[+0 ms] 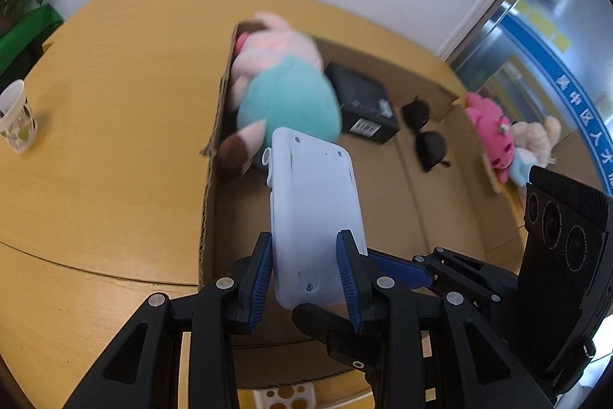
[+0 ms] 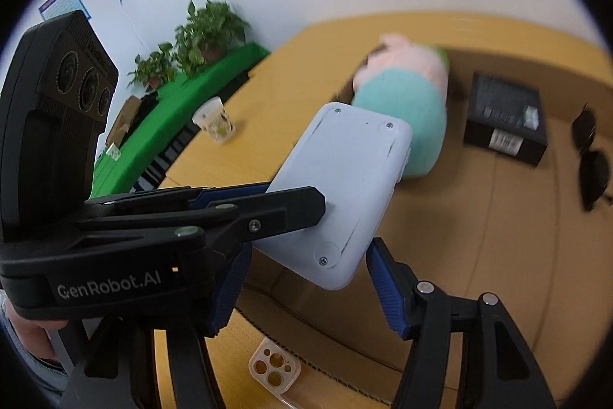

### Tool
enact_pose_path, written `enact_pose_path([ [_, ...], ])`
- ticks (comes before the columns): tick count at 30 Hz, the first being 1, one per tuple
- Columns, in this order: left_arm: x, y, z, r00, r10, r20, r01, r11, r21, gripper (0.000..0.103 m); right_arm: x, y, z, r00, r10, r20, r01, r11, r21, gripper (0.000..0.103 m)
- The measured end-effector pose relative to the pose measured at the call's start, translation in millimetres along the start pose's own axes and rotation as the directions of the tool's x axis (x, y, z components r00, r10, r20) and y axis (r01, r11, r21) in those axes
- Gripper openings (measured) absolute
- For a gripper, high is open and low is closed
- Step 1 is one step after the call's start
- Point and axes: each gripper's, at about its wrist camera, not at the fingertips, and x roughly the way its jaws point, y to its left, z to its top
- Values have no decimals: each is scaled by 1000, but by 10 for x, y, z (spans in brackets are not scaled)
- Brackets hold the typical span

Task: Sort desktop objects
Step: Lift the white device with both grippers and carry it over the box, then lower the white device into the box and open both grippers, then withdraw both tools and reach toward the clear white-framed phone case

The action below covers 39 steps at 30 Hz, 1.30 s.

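Note:
My left gripper is shut on a pale blue flat device, held above the open cardboard box. The device also shows in the right wrist view, with the left gripper's fingers clamped on it. My right gripper is open, its jaws spread just below the device's near end and not touching it. Inside the box lie a pink and teal plush pig, a black carton and black sunglasses.
A paper cup stands on the wooden table left of the box. Pink and beige plush toys sit to the box's right. A clear phone case lies on the table near me. Potted plants line the far wall.

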Motion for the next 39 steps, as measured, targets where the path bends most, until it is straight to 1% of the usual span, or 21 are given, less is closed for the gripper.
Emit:
enact_pose_path([
  [2,131,19,-32,999,28,-38,-28,1000,4,31,130,-83,-17,999,17,-39,-16,999,40,62],
  [6,196,-68,-36,988,138,-70,-134,989,61,32,302,-144,-44,992,56,-112,-46,995,94,62],
  [8,207,-120,-60,979,184,-92,-177,981,80,32,356,-118,-49,986,65,-157,-51,994,96,62],
  [10,252,-154,-74,964,238,-118,-225,968,113,33,408,-62,-94,978,72,-195,-56,995,86,62],
  [12,255,-155,-77,957,262,-128,-247,962,117,34,426,-70,-122,975,86,-204,-67,993,96,62],
  [14,214,-130,-92,957,261,-126,-247,963,111,34,409,-92,-149,977,81,-199,-60,992,112,63],
  [16,101,-118,-130,958,273,-88,-264,959,102,37,313,-111,-160,981,68,-184,-47,992,114,63],
  [18,-48,-140,-162,964,263,-30,-258,960,109,39,155,-114,-180,987,55,-154,-40,995,94,68],
  [20,-299,-211,-240,962,265,70,-272,955,120,50,-117,-124,-222,996,7,-92,-1,998,61,72],
  [22,-587,-349,-341,943,265,202,-294,947,127,73,-474,-136,-314,997,-83,7,83,996,37,77],
  [23,-740,-437,-417,925,260,277,-305,943,133,78,-685,-133,-385,983,-171,72,170,985,32,80],
  [24,-833,-504,-464,909,254,330,-312,940,135,85,-849,-124,-451,959,-256,121,253,967,33,80],
  [25,-953,-601,-544,880,250,405,-327,935,134,93,-1006,-138,-514,938,-306,160,304,952,34,80],
  [26,-1028,-698,-608,848,249,468,-344,930,128,98,-1136,-128,-580,924,-326,199,327,945,31,80],
  [27,-1066,-785,-657,818,247,520,-357,926,121,103,-1250,-135,-644,917,-331,223,333,942,29,81],
  [28,-1122,-888,-754,781,240,577,-371,921,119,103,-1321,-133,-683,911,-336,239,339,940,27,81],
  [29,-1131,-957,-786,769,234,596,-378,917,128,103,-1397,-141,-732,904,-344,253,349,937,27,81],
  [32,-1104,-1128,-854,775,216,594,-383,908,169,103,-1573,-158,-876,879,-382,286,388,921,39,81],
  [34,-1082,-1174,-877,786,197,586,-362,915,178,103,-1665,-206,-939,868,-397,298,403,914,42,81],
  [36,-1040,-1178,-869,808,167,565,-323,927,189,103,-1726,-221,-1010,865,-402,301,411,911,35,81],
  [39,-1041,-1228,-948,825,158,543,-308,931,196,103,-1711,-165,-1040,869,-386,310,400,916,22,81],
])
